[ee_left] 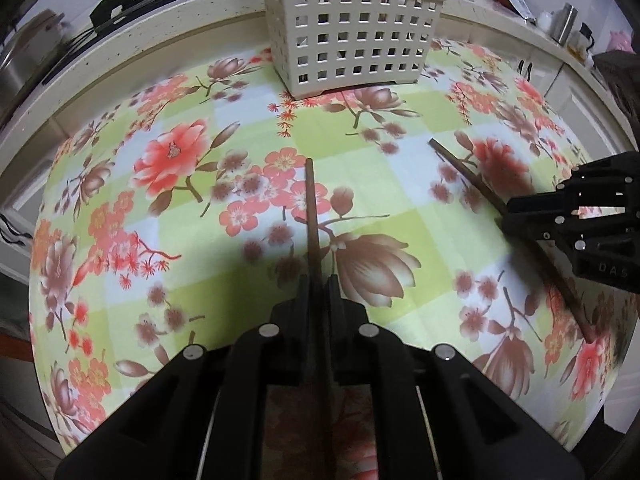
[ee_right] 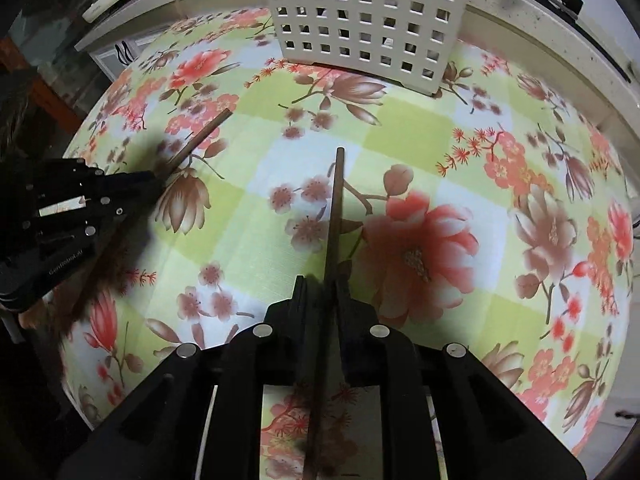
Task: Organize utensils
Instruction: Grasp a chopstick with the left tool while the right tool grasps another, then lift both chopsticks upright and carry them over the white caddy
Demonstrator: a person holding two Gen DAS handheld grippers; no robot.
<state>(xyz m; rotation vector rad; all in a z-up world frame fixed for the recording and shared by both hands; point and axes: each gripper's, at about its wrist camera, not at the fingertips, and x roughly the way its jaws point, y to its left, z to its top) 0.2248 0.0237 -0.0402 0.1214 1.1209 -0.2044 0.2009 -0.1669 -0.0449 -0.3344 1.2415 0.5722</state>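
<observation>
Two dark brown chopsticks, one per tongs. Left chopstick (ee_left: 313, 216) clamped in left tongs (ee_left: 318, 280); right chopstick (ee_right: 335, 204) clamped in right tongs (ee_right: 322, 282). Both slim, straight, tips toward cream lattice utensil basket (ee_left: 352, 28) at back of floral-clothed bench (ee_left: 180, 240). Only left view shows right chopstick's rear end trailing behind its tongs.

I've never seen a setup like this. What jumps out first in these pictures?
The loud floral tablecloth fills both views. Each black claw, left and right, grips one brown chopstick, the left's and the right's, pointing toward a cream lattice basket at the table's far edge.
</observation>
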